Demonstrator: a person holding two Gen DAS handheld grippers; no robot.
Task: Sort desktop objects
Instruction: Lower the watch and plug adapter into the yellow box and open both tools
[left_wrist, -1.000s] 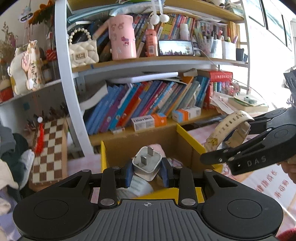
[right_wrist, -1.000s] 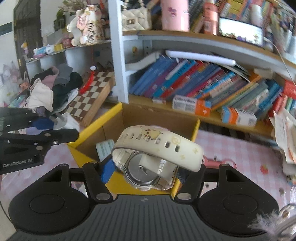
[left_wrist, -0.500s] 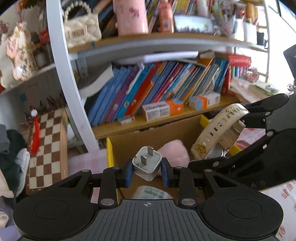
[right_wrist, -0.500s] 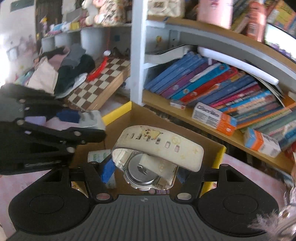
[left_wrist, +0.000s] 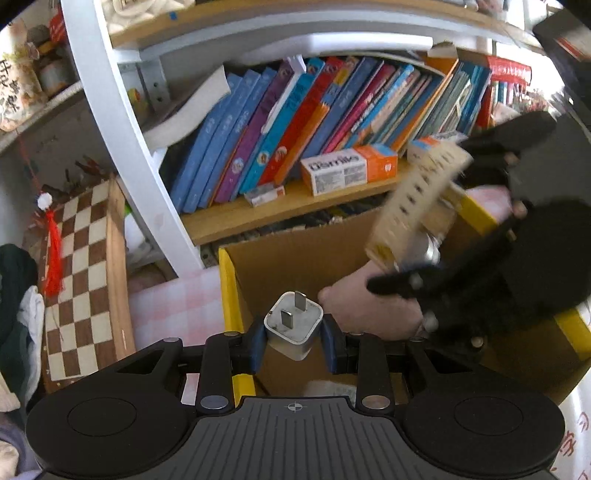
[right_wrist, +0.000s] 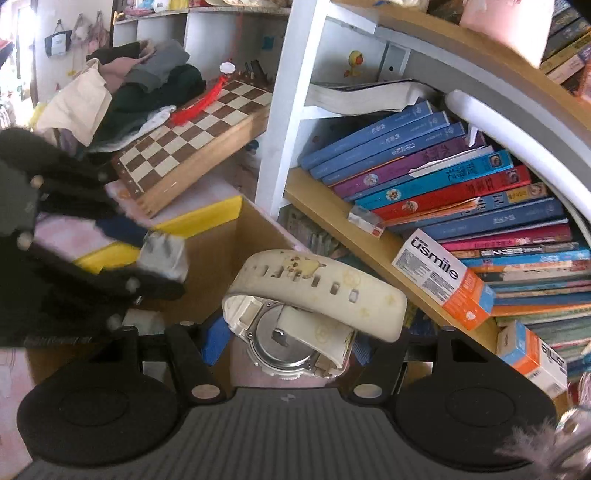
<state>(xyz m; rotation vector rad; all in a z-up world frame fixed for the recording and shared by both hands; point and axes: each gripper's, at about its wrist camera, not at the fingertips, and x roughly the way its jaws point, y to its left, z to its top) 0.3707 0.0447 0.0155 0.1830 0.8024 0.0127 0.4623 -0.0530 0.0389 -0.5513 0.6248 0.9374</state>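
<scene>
Left wrist view shows the left tongs (left_wrist: 294, 341) pinching a white plug adapter (left_wrist: 293, 330) between blue pads, its prongs pointing up, held above the near left corner of the yellow-rimmed cardboard box (left_wrist: 231, 295). Over the same box, further toward its right side, the right tongs (left_wrist: 413, 269) clamp a cream watch (left_wrist: 417, 201), blurred in this view, with a pale pink soft thing (left_wrist: 369, 306) lying inside the box beneath them. Right wrist view shows the right tongs (right_wrist: 286, 341) pressed on the watch (right_wrist: 314, 299), its metal case back facing the camera and the strap looped above. Behind the box stands a bookshelf (right_wrist: 332, 221) of leaning books; left of the box a chessboard (left_wrist: 79, 280) leans.
</scene>
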